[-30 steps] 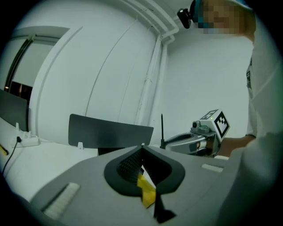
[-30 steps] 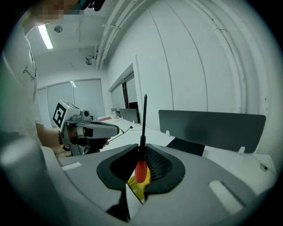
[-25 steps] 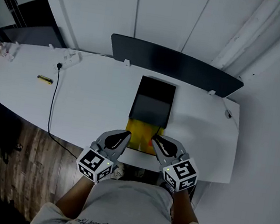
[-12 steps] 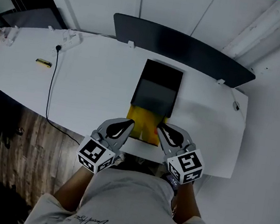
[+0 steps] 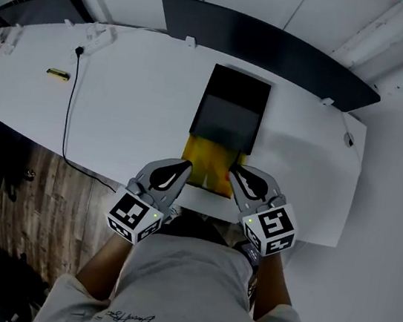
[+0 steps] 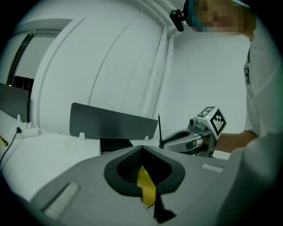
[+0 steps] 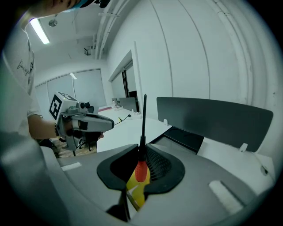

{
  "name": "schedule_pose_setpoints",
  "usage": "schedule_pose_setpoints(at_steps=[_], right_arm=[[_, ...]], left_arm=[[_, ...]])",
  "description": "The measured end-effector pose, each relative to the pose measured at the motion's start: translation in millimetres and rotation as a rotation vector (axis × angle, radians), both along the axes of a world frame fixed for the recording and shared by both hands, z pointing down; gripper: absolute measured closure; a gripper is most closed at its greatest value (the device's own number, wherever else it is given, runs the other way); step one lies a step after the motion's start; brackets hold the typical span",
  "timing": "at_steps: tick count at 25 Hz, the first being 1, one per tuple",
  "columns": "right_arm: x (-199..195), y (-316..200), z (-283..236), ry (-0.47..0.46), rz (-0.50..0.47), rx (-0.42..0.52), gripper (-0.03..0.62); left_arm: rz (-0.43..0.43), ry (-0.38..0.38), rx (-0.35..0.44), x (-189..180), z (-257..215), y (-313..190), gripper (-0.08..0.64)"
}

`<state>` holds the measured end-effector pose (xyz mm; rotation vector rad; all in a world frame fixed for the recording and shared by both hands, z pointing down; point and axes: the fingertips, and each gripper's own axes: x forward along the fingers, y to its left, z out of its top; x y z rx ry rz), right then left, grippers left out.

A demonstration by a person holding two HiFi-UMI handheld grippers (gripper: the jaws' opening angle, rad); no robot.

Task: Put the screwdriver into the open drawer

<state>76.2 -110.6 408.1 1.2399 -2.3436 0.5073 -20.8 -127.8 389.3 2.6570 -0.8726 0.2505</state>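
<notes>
A black drawer unit [image 5: 230,112] stands on the white table [image 5: 133,116], its yellow drawer [image 5: 208,166] pulled open toward the front edge. My right gripper [image 5: 238,174] hovers at the drawer's right front corner, shut on the screwdriver [image 7: 140,170]: the red handle sits between the pads and the thin black shaft [image 7: 144,117] points up past the tips. My left gripper [image 5: 181,168] hangs at the drawer's left front corner, jaws together with nothing in them; yellow shows below through the pad gap. The left gripper view also catches the right gripper [image 6: 191,137] and the shaft [image 6: 159,129].
A dark panel [image 5: 278,48] runs along the table's back edge. At the far left lie a black cable [image 5: 70,99], a white power strip [image 5: 96,37] and a small yellow object [image 5: 58,74]. Wooden floor [image 5: 46,193] shows beyond the front left edge.
Both grippers stay at the drawer's front corners with the screwdriver held. The head view has shifted a little, so the table and drawer sit higher in the picture.
</notes>
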Motion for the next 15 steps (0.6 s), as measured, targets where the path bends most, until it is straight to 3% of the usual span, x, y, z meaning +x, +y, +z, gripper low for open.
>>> schedule_pose_setpoints(at_steps=[15], right_arm=[[7.0, -2.3, 47.0, 0.047, 0.000, -0.078, 0.523]], left_arm=[[-0.024, -0.009, -0.055, -4.7, 31.7, -5.1, 0.560]])
